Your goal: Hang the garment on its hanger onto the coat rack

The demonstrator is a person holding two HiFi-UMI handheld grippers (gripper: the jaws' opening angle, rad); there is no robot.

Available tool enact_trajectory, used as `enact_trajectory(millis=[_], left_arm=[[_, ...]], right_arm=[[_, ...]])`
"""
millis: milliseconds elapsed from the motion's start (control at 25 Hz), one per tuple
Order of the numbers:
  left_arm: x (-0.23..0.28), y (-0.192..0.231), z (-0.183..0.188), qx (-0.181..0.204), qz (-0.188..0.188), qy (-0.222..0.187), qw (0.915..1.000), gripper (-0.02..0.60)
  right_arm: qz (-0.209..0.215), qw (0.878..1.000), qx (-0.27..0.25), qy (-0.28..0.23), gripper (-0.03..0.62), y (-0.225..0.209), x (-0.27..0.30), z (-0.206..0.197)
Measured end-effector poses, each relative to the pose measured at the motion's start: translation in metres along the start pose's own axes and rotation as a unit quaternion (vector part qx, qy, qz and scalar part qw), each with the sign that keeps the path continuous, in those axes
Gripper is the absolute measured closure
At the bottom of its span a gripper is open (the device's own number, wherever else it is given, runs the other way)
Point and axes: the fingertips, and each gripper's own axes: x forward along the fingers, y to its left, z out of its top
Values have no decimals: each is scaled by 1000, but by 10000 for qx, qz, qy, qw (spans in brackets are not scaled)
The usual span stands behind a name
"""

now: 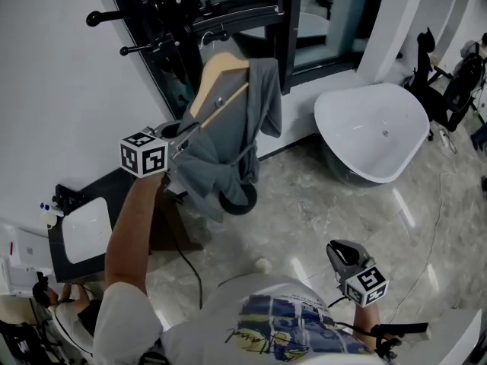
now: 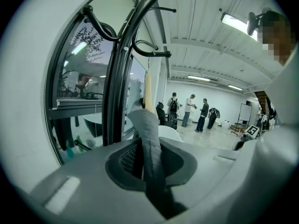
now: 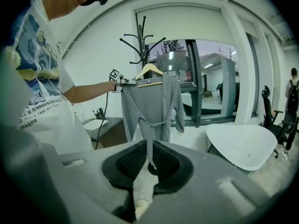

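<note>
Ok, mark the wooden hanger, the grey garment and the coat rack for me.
wooden hanger (image 1: 219,71), head view, on its bare wooden shoulder.
grey garment (image 3: 149,101), right gripper view, on the front above the tied belt.
coat rack (image 2: 114,101), left gripper view, on the dark upright pole.

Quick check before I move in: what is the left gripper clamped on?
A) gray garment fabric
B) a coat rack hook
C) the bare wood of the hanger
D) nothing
A: in the left gripper view, a fold of the gray garment is pinched between the fingers of the left gripper, just below the wooden hanger.
</note>
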Motion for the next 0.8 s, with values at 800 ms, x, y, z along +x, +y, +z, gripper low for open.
enact_trajectory(millis=[800], left_arm=[[-11,23,-7,908,907,69,9917,367]], right_arm=[[240,9996,-19,116,553,16,-5,-19]])
